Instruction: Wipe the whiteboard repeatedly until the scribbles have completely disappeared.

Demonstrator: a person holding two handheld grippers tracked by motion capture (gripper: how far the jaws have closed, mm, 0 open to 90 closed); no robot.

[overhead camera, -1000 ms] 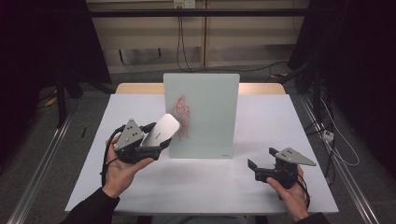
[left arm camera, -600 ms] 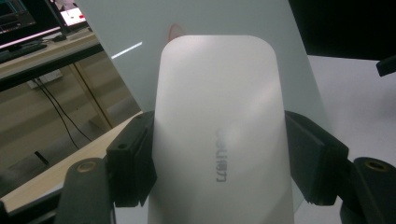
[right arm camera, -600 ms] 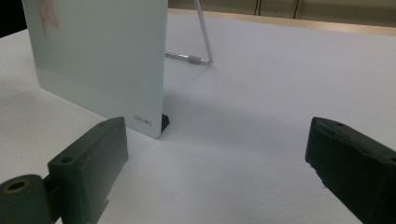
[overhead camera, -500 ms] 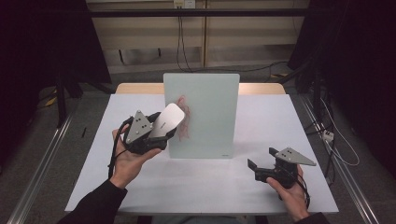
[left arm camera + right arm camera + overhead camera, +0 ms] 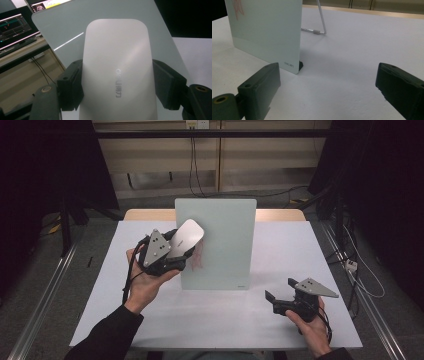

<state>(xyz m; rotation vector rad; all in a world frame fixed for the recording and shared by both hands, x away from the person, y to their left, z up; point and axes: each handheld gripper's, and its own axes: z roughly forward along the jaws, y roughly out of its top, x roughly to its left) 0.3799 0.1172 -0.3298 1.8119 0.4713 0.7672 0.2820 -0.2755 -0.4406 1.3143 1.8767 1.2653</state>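
Black tongs (image 5: pixel 280 301), grey three-cornered plates, trailing cables, dark sleeves.

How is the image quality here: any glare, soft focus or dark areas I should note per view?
High view: the white table is evenly lit, surroundings fall to black, slightly soft overall. Left gripper view: the white eraser sits close, with a soft sheen, and a bright streak of glare crosses the glass board. Right gripper view: the board's edge is sharp, the near jaws blurred.

"deli" — on the white eraser (image 5: pixel 117 75) — and on the glass board (image 5: pixel 265 32) corner.
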